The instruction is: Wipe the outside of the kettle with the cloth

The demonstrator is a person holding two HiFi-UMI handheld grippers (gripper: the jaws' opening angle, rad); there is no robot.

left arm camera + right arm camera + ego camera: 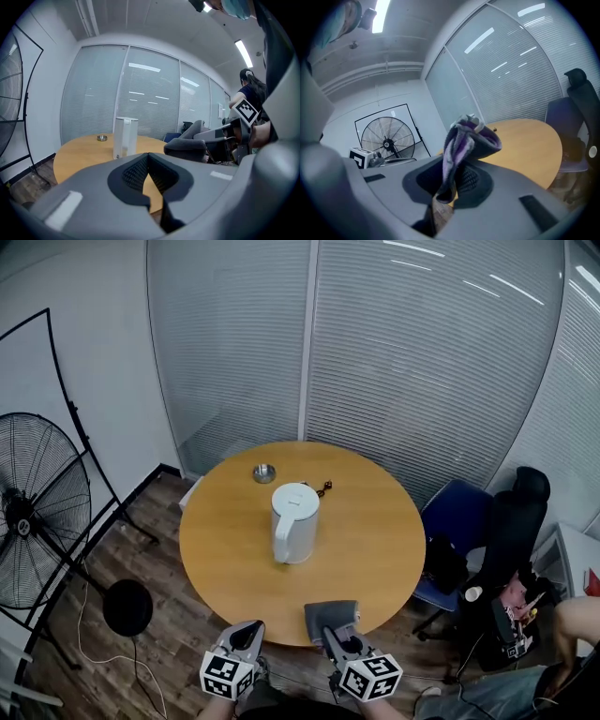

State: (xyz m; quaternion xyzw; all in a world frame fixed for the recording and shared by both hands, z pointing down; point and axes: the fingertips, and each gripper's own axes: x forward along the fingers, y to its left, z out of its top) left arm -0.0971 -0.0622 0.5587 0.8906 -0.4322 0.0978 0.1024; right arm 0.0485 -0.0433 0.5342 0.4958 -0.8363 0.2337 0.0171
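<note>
Presently the white electric kettle (294, 523) stands upright near the middle of the round wooden counter (375, 559), lid closed. A small metal dish (264, 472) sits beyond it toward the far edge, apart from it. A small dark item (323, 488) lies near the kettle's far right side; its kind cannot be made out.

Left hand-held gripper (251, 627): positioned at the near edge of the counter, clear of the surface. Its jaws are fully closed on each other with nothing between them, and it faces the kettle.

Right hand-held gripper (331, 634): positioned just beside the left one. Its jaws are clamped on a grey cloth (328, 613), which is bunched up and stands above the jaw tips. The right gripper view shows a lilac tint in the cloth's folds. The cloth hangs over the near rim of the counter, well apart from the kettle.

Neither hand-held gripper nor the cloth touches the kettle.

Surroundings: a black pedestal fan (37, 512) stands on the wooden floor at left. A blue chair (459, 517) and a black office chair (516, 521) are at right.
</note>
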